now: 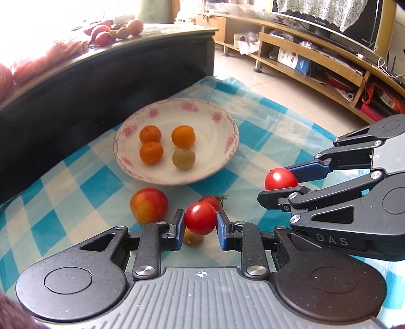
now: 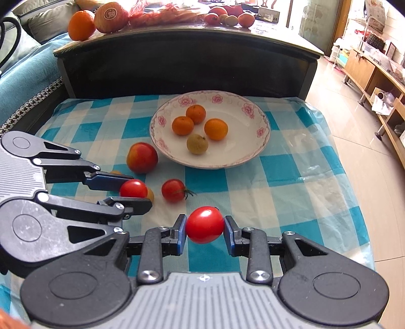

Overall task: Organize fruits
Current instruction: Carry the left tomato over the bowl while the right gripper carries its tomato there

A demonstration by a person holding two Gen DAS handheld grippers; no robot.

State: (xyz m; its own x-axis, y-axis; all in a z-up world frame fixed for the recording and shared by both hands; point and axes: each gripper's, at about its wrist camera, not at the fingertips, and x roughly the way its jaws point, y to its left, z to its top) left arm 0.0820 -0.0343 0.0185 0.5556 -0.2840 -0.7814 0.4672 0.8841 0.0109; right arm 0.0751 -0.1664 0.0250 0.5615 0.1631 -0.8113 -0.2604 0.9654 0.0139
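Note:
A white floral plate on the blue checked cloth holds three small oranges and a brownish fruit. My left gripper is shut on a cherry tomato, held just above the cloth. My right gripper is shut on another cherry tomato. On the cloth lie a red-yellow fruit, a stemmed tomato and a small yellowish fruit under the left gripper.
A dark coffee table stands right behind the cloth, with oranges and other fruit on top. A wooden TV stand runs along the right, across tiled floor. The cloth's right edge drops off.

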